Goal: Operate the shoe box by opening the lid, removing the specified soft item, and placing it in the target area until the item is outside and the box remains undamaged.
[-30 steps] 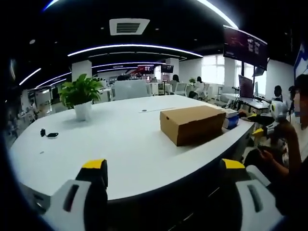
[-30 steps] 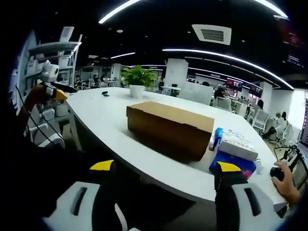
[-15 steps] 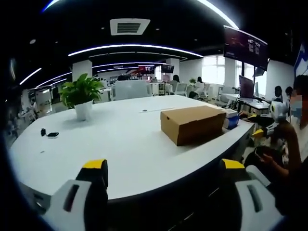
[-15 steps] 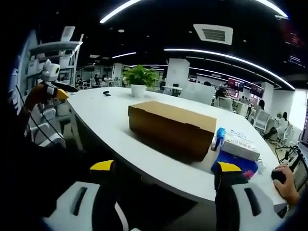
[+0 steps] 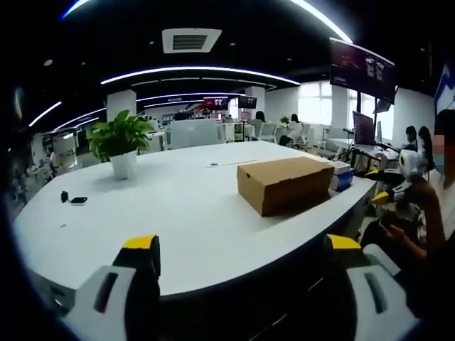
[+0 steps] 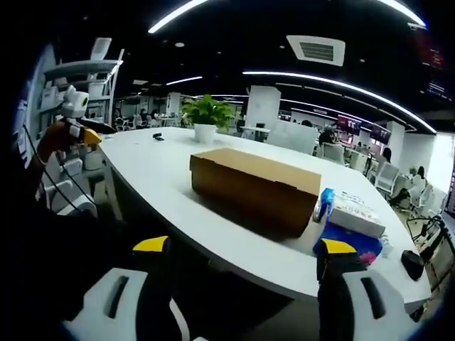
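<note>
Shoe box [image 5: 284, 183] of plain brown cardboard sits with its lid shut on the white bench [image 5: 178, 213], close to the curved edge that faces me, and it lies flat and square with nothing resting on top. In the right gripper view the same shoe box [image 6: 254, 187] lies lengthwise across the bench [image 6: 153, 167], and just beside its far end I see a white packet [image 6: 359, 212] resting on a blue pack [image 6: 347, 238], with a small blue and white roll [image 6: 324, 204] leaning against the box corner. A potted plant [image 5: 121, 144] in a white pot stands further back on the bench, well apart from the box, and a small dark object [image 5: 77, 199] lies near the bench's left rim. My left gripper [image 5: 242, 245] hangs short of the bench edge with its jaws spread wide, holding nothing. My right gripper [image 6: 245, 249] is likewise short of the bench, jaws spread wide and empty. Neither touches the box. At the right of the left gripper view a person [image 5: 419, 220] sits beside the bench.
</note>
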Tool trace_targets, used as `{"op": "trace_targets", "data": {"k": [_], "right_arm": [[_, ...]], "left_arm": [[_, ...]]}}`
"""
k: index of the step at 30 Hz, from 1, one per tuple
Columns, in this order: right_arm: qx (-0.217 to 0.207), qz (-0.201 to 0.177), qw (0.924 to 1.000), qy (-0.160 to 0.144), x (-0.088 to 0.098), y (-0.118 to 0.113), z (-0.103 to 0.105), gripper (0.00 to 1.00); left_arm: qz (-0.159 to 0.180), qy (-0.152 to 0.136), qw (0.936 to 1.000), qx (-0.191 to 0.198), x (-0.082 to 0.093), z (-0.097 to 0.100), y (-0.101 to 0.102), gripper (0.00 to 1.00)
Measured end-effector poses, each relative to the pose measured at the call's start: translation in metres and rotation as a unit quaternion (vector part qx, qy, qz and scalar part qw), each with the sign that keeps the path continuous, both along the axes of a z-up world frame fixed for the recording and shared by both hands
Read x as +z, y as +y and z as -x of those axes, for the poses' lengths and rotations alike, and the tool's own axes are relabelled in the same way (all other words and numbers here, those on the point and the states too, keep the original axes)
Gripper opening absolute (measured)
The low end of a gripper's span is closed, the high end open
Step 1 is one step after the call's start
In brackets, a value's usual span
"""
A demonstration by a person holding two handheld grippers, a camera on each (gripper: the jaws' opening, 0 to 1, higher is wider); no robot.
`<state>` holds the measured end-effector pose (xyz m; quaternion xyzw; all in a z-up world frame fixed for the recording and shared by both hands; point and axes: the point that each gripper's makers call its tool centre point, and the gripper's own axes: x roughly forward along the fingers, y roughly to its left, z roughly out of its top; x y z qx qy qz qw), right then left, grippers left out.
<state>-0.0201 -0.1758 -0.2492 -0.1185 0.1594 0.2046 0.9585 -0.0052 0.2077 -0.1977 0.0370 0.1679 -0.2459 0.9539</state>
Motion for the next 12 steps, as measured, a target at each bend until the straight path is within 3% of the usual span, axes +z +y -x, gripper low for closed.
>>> {"op": "trace_targets", "data": {"k": [12], "right_arm": [[0.001,0.001,1.0000,-0.001,0.0006,0.0012,0.0008,0.87]], "left_arm": [[0.002,-0.003,1.0000,0.001,0.0025,0.0011,0.0008,0.97]]}}
